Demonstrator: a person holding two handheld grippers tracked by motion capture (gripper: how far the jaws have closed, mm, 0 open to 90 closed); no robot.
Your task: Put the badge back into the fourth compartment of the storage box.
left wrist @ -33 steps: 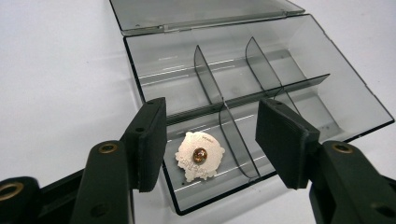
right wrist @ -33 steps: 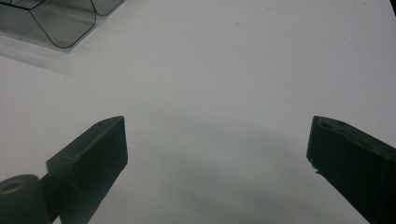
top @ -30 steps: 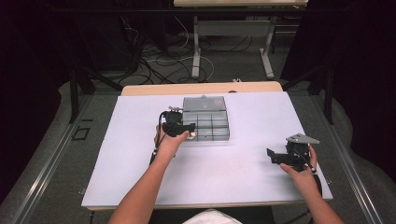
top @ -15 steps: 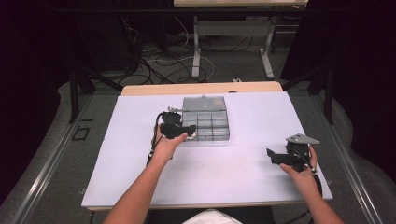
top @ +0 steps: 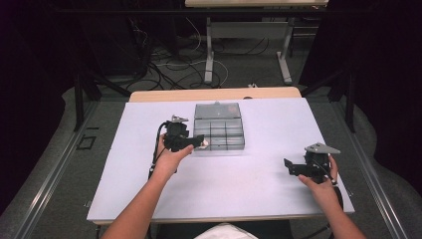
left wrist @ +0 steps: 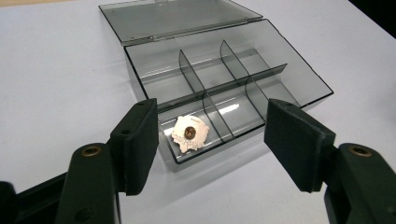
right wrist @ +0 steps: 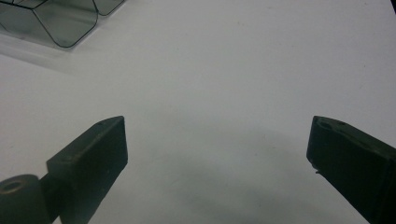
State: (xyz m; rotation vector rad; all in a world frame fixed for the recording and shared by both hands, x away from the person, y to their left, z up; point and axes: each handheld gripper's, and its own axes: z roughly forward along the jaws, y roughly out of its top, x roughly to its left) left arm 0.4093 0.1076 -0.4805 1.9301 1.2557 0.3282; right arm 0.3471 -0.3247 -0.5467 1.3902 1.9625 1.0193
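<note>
Starting at our left, the left gripper [top: 198, 143] hangs at the near left corner of the smoky compartment box [top: 219, 130], and its jaws have just been opening: they now stand spread with nothing between the pads [left wrist: 140, 142]. Compared with a second ago, this hand has drawn back a little from the box and lifted slightly. In the left gripper view, the small metal badge [left wrist: 190, 133] lies flat in the compartment nearest the jaws, just ahead of the gap between them and closer to the left pad, touching neither. We judge from this that the badge has been let go into its cell, so the placing step looks finished; the hinged lid [left wrist: 173, 17] beyond the jaws lies thrown back, so closing it may be what remains. Moving right, the right gripper [top: 297, 168] rests well apart from the box, unmoved from a second ago, jaws spread wide over the bare white table [right wrist: 224, 70], holding nothing.
</note>
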